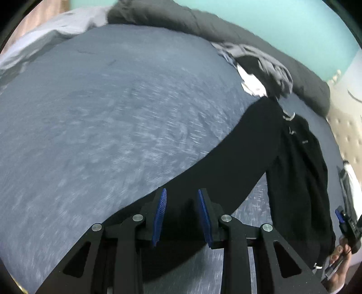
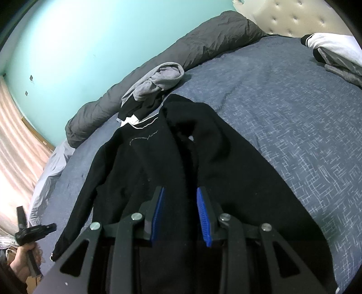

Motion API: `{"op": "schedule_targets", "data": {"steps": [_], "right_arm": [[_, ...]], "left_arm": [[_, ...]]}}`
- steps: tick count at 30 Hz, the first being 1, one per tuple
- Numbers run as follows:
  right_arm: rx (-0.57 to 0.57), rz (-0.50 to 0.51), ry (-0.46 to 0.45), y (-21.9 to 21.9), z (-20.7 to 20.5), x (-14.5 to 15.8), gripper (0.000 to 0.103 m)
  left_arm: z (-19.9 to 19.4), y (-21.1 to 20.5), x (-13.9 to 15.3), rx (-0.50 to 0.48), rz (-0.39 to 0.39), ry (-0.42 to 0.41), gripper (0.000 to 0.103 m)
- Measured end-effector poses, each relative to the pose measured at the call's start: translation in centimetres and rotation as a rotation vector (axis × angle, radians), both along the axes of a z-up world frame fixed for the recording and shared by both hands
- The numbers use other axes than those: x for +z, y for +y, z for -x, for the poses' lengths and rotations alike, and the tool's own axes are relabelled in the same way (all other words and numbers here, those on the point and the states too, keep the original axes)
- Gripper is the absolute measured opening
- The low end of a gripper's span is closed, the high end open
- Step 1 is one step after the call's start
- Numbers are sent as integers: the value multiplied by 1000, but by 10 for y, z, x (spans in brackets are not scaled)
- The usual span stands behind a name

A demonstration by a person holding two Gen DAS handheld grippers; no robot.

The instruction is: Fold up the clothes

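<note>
A black long-sleeved top (image 2: 158,158) lies spread on the blue patterned bedspread (image 2: 282,101), collar toward the far side. One side is folded over its middle. My right gripper (image 2: 179,192) is open, its blue pads above the top's lower part, nothing between them. In the left wrist view the same top (image 1: 294,158) lies at the right, with a sleeve (image 1: 226,162) stretching toward my left gripper (image 1: 182,192). The left gripper is open over the sleeve's end, and I cannot tell whether it touches the cloth. The right gripper also shows at the left view's right edge (image 1: 348,228).
A pile of grey, black and white clothes (image 2: 153,86) lies beyond the collar. A dark grey duvet (image 2: 181,52) runs along the bed's far edge by the teal wall. More folded clothes (image 2: 337,54) sit at the right near the tufted headboard (image 2: 294,18).
</note>
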State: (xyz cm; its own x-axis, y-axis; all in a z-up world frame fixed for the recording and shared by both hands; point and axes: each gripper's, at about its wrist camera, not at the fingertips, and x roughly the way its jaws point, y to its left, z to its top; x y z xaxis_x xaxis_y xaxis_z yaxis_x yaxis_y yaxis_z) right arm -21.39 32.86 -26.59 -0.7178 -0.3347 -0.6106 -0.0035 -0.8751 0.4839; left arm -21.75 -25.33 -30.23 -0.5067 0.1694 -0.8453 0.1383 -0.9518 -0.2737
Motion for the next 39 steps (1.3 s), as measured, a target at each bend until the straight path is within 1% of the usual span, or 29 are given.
{"op": "schedule_targets", "data": {"steps": [4, 6, 8, 10, 16, 18, 19, 20, 21, 22, 24, 26, 28, 31, 34, 37, 39], "right_arm": [[-3, 3, -13, -1, 2, -3, 29], [-4, 5, -13, -1, 3, -3, 29], [-5, 6, -12, -1, 3, -4, 29], [-6, 7, -12, -2, 3, -4, 29], [-12, 4, 2, -1, 4, 0, 29], [-15, 11, -3, 1, 4, -2, 29], [-17, 16, -6, 1, 4, -3, 29], [-19, 20, -10, 1, 5, -4, 29], [-20, 24, -13, 2, 5, -5, 30], [-20, 24, -15, 1, 5, -5, 30], [-18, 25, -17, 0, 5, -6, 29], [-17, 26, -14, 0, 4, -5, 30], [-17, 27, -10, 0, 3, -4, 30], [-24, 30, -10, 3, 3, -5, 30], [-37, 32, -12, 6, 3, -5, 30], [-38, 31, -15, 7, 5, -6, 30], [-31, 26, -15, 5, 6, -6, 30]], "left_arm": [[27, 19, -15, -105, 16, -11, 32], [40, 26, -21, -132, 10, -8, 34], [53, 32, -25, -155, -8, 1, 46], [63, 36, -29, -173, -24, 8, 53], [88, 44, -43, -213, -26, -17, 53], [89, 43, -43, -212, -29, -14, 49], [90, 43, -43, -207, -25, -14, 39], [89, 44, -43, -203, -13, -14, 22], [89, 44, -42, -207, -7, -15, 14], [87, 44, -41, -213, 0, -13, 10], [84, 49, -36, -235, 43, -7, 7], [83, 50, -29, -236, 77, 1, 6], [83, 49, -17, -219, 127, 25, 6], [86, 37, -2, -175, 152, 47, 6], [93, 14, 10, -91, 179, 57, 5], [104, -9, 14, -27, 179, 48, 5], [115, -12, 12, -22, 199, 28, 5]]}}
